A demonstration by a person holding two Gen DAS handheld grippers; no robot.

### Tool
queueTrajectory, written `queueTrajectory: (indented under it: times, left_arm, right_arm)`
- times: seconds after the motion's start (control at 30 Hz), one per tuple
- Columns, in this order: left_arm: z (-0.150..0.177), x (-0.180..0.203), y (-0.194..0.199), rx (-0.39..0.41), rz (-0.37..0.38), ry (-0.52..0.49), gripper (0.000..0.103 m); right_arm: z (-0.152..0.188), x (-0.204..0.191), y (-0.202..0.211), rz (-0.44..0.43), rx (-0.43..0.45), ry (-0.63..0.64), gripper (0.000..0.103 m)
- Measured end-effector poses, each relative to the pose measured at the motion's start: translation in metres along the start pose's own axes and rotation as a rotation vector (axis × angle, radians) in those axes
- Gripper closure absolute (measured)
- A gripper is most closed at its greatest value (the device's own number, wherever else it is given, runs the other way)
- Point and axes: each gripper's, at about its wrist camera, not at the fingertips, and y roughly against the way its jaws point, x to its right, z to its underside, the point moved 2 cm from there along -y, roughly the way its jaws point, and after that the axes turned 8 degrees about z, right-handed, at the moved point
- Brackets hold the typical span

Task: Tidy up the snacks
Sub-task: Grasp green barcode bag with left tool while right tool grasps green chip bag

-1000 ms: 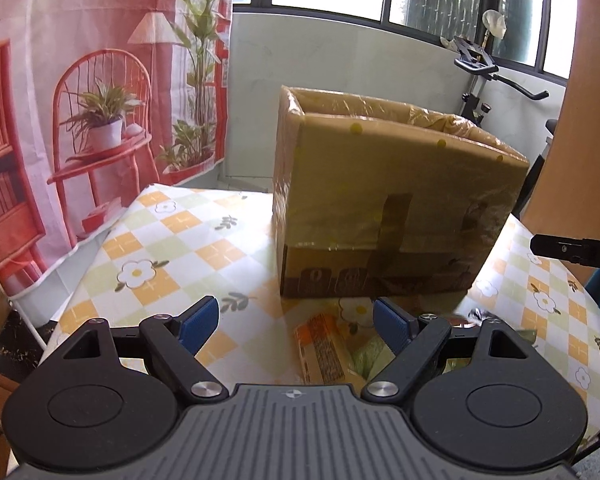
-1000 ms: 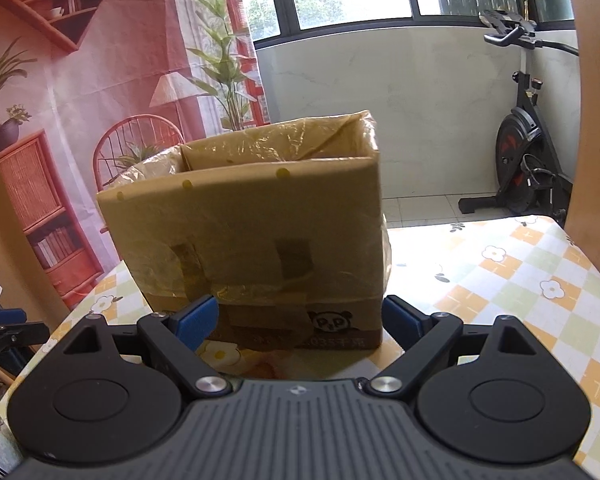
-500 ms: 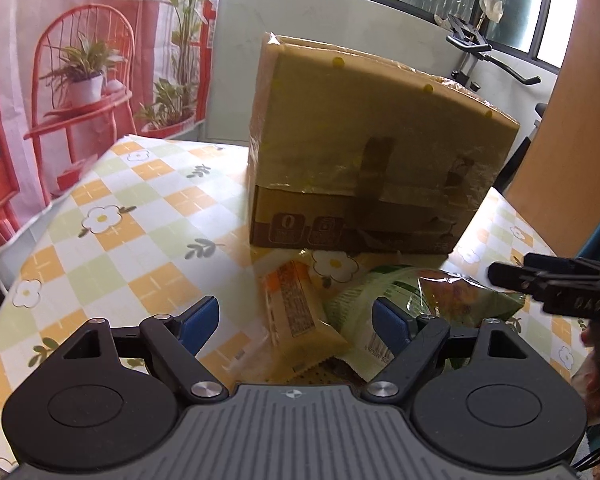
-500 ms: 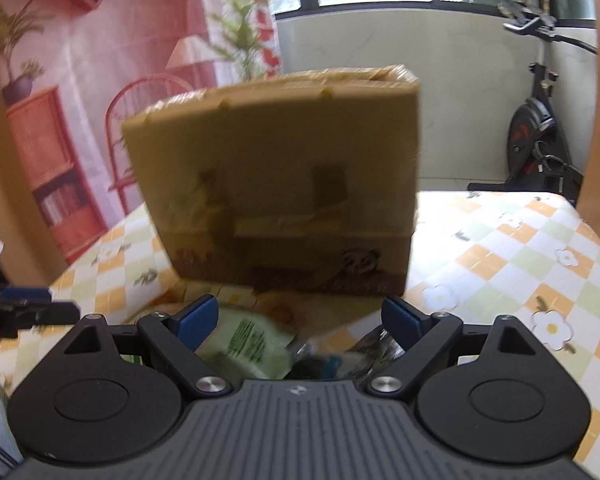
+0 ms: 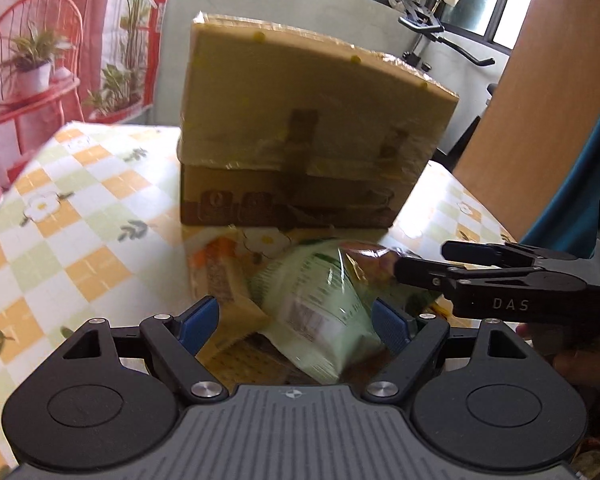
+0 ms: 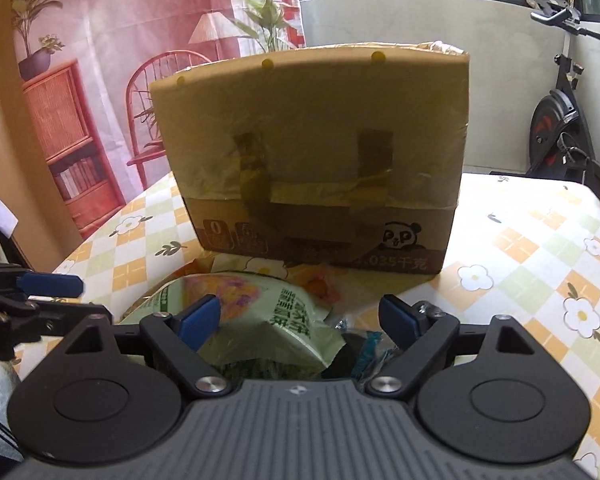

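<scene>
A tall taped cardboard box (image 5: 300,128) (image 6: 312,152) stands on the checked tablecloth. In front of it lies a pile of snack packets: a pale green packet (image 5: 320,300) (image 6: 268,320) on top, an orange-yellow packet (image 5: 220,276) to its left, and a dark blue wrapper (image 6: 364,344) to its right. My left gripper (image 5: 296,320) hangs open just above the pile, with the green packet under the gap between its pads. My right gripper (image 6: 300,316) is closing but still wide, over the same green packet, and its pads are not touching it. Each gripper shows in the other's view (image 5: 420,258) (image 6: 52,296).
The table (image 5: 80,220) (image 6: 520,260) has bare cloth to the left and right of the box. An exercise bike (image 6: 560,120) stands beyond the far edge, by the window. A printed pink backdrop hangs at the left. A wooden panel rises at the right.
Both grippers have dropped and tipped down toward the table. The snack pile has come into view under their jaws. The right gripper has come closer in from the right in the left wrist view.
</scene>
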Motion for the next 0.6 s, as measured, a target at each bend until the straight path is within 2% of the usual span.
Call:
queueTrajectory:
  times: [0.3,0.33,0.4,0.47,0.6]
  left_arm:
    - [0.012,0.000,-0.017,-0.061,0.035,0.058,0.023]
    - [0.013,0.000,-0.019,-0.066,0.036,0.056,0.024]
    - [0.014,-0.002,-0.023,-0.077,0.043,0.065,0.034]
    - [0.015,-0.003,-0.025,-0.080,0.066,0.078,0.036]
    - [0.017,-0.005,-0.031,-0.096,0.062,0.089,0.037]
  right_arm:
    - [0.010,-0.004,-0.006,-0.046,-0.029,0.001,0.023]
    - [0.010,-0.004,-0.006,-0.050,-0.031,-0.001,0.024]
    - [0.011,-0.005,-0.007,-0.060,-0.033,-0.005,0.027]
    - [0.012,-0.005,-0.007,-0.072,-0.036,-0.011,0.030]
    - [0.013,-0.004,-0.009,-0.074,-0.040,-0.021,0.030]
